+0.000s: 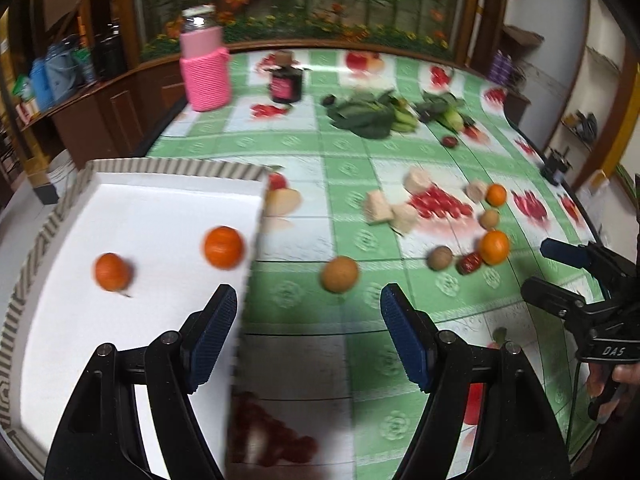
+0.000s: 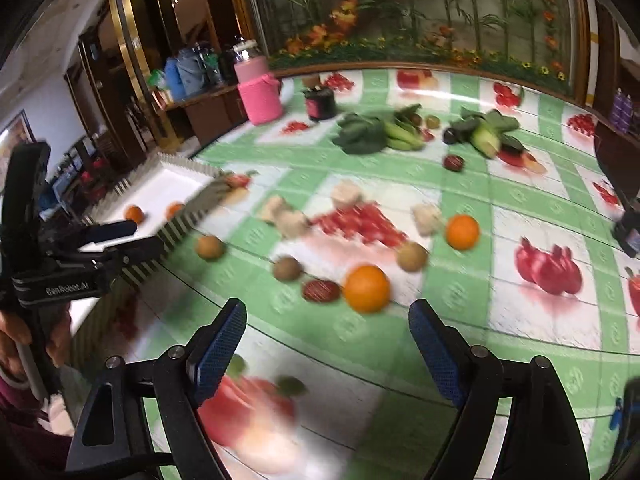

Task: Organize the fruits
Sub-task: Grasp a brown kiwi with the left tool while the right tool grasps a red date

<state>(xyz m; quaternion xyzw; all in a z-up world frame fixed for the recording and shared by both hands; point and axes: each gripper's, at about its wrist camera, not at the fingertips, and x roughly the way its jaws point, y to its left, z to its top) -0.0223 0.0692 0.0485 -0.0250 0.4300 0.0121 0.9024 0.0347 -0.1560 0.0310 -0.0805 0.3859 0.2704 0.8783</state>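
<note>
Both claws, left (image 1: 308, 320) and right (image 2: 328, 340), hang spread and empty. Two oranges (image 1: 223, 247) lie in the white tray (image 1: 168, 168) at left; several fruits (image 2: 366, 289) wait loose on the tablecloth (image 2: 460, 292) to its right.

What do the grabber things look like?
Both the left gripper and right gripper have black angular plastic arms, silver screws and bumpy blue pads on their fingers. White lettering marks each body. A thin cable hangs from the right one.
</note>
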